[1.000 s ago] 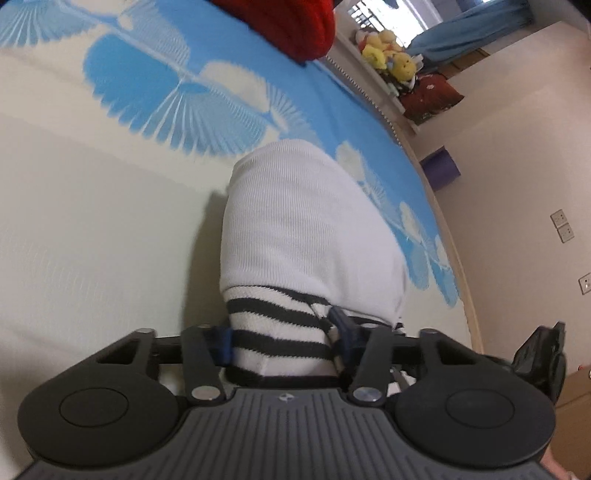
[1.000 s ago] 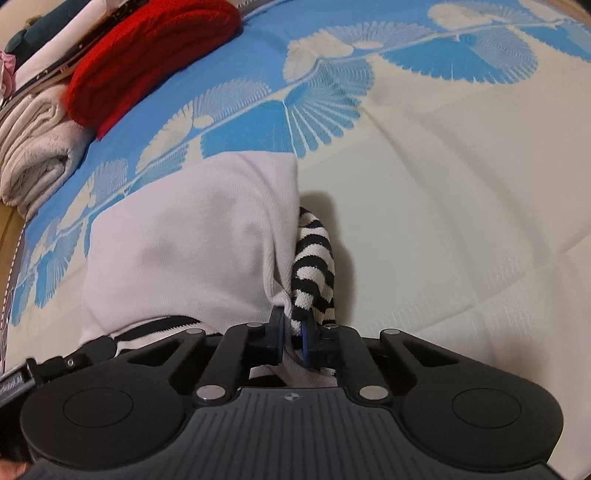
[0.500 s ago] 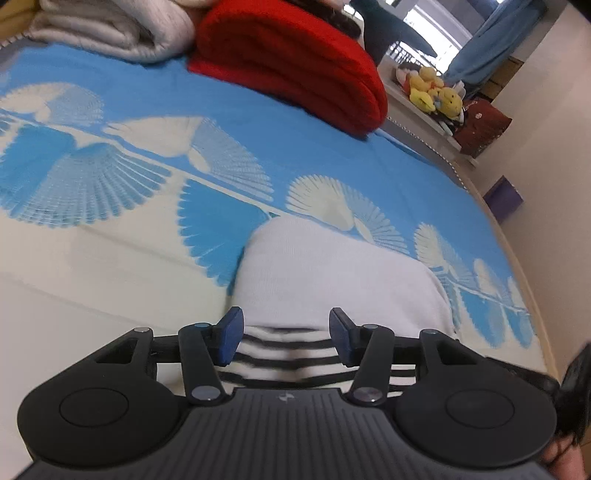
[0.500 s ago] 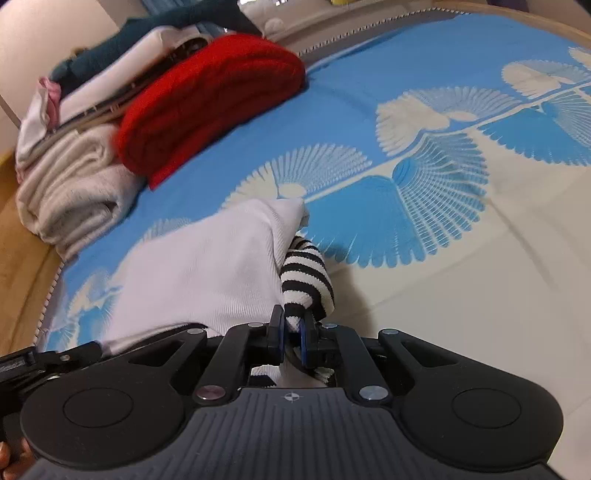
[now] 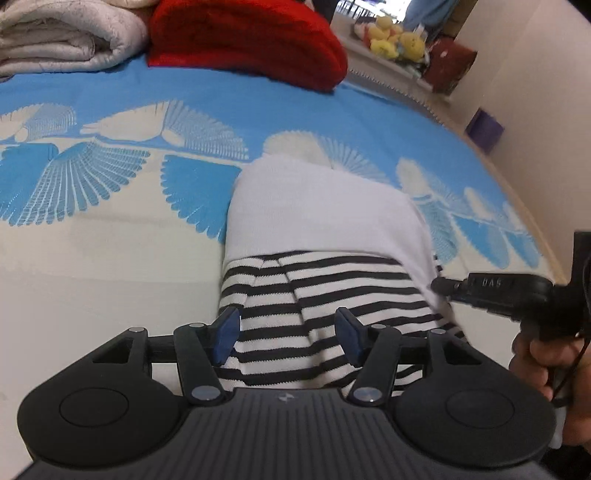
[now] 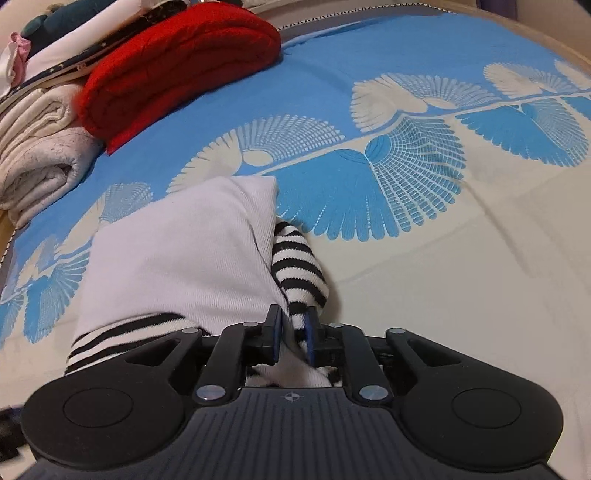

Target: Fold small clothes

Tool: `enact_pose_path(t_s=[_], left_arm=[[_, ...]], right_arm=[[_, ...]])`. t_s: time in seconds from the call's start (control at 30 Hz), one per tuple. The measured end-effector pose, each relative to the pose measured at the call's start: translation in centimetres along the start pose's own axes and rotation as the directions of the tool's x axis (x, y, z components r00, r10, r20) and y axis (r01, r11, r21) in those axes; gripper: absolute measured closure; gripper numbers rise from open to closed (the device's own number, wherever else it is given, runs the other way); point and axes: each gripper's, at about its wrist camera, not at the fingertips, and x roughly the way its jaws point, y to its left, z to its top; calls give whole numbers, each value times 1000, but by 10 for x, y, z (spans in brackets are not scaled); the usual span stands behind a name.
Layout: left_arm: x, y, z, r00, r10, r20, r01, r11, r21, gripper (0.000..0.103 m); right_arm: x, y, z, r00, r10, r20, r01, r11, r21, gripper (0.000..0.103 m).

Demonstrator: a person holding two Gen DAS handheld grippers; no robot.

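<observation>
A small garment, white body (image 5: 321, 218) with black-and-white striped part (image 5: 325, 295), lies folded on the blue and cream bed sheet (image 5: 92, 258). My left gripper (image 5: 288, 332) is open, its blue pads either side of the striped edge, touching nothing firmly. My right gripper (image 6: 293, 334) is shut on the striped sleeve (image 6: 295, 258) at the garment's right side; the white body (image 6: 177, 251) lies to its left. The right gripper's tip also shows at the garment's right edge in the left wrist view (image 5: 491, 288).
A folded red knit (image 6: 177, 62) and a rolled cream blanket (image 6: 33, 155) lie at the sheet's far edge, with more folded clothes (image 6: 74, 22) behind. Soft toys (image 5: 395, 40) and a wall (image 5: 535, 92) stand beyond the bed.
My left gripper has let go of the striped edge and opened. The garment has come down flat on the sheet. My right gripper stays shut on the sleeve.
</observation>
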Motion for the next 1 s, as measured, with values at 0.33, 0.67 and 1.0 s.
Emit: enact_pose_path(t_s=[0.33,0.67,1.0], left_arm=[[3,-9,-16,987,148,-70,-142,987,78,36],[-105,-63,-26,936,263,236,-292,951,99,15],[-177,-107,-95,932,191,309,-253,952,173,1]], right_arm=[[-9,-12,-23,991,-76,-106,69,995,-74,85],[-92,-2,-25,986,-90,141,112,982,-154,77],[-221,12,-84,923,68,378,64,943,-325,19]])
